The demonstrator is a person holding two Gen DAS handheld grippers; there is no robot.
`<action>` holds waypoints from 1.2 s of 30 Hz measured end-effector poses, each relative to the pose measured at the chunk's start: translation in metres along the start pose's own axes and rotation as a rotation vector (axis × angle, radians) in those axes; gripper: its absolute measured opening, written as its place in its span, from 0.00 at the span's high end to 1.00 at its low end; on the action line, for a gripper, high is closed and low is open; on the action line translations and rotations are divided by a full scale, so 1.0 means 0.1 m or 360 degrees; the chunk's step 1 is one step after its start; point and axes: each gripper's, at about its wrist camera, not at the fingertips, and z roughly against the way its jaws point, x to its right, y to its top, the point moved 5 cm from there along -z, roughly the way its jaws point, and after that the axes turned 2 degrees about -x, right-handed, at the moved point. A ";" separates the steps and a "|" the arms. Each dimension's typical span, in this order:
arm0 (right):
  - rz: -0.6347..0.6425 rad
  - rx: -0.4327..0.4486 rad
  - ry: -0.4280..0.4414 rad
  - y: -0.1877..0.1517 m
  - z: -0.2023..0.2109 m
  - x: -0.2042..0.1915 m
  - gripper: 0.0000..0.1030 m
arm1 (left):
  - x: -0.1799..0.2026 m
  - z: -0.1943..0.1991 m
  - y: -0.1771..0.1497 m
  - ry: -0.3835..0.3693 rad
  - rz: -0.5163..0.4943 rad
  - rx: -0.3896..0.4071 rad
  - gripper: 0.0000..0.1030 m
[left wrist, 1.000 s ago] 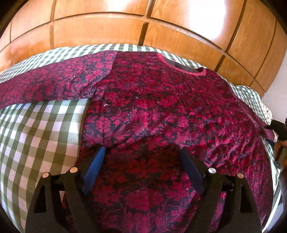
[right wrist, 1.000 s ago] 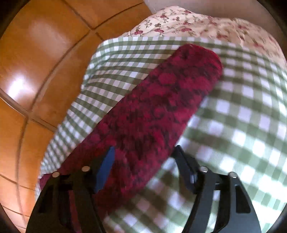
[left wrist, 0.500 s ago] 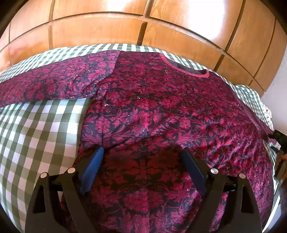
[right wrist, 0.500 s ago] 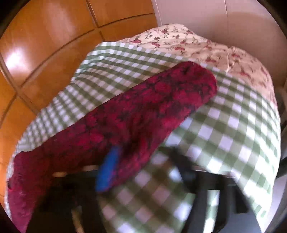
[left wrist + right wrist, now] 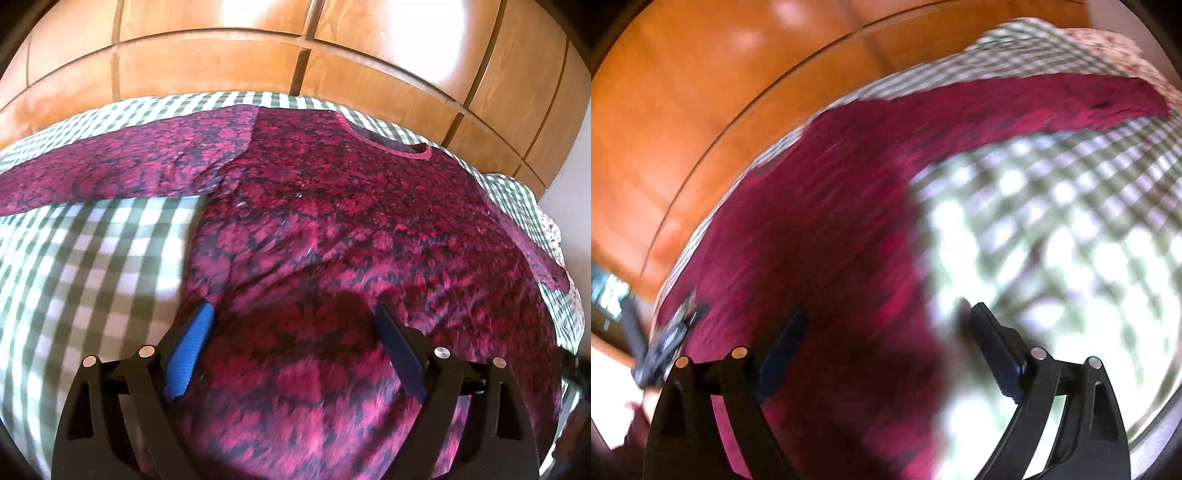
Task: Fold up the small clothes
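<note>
A crimson and black floral long-sleeved top lies spread flat on a green and white checked cloth, neckline at the far side, one sleeve stretched left. My left gripper is open and empty over the top's lower left part. In the right wrist view the picture is blurred; the top's body and its right sleeve show. My right gripper is open and empty over the top's right side edge.
Wooden cupboard doors stand just behind the surface. A floral cream cloth lies past the checked cloth on the right. The left gripper shows dimly at the left edge of the right wrist view.
My right gripper swung from the sleeve end toward the top's body, with heavy motion blur. My left gripper drew back slightly over the top's lower part. Both stayed open.
</note>
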 end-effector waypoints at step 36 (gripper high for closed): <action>0.0232 -0.0252 -0.0092 -1.12 0.31 -0.08 0.84 | -0.41 1.11 -1.13 -0.0098 -0.0119 -0.0188 0.85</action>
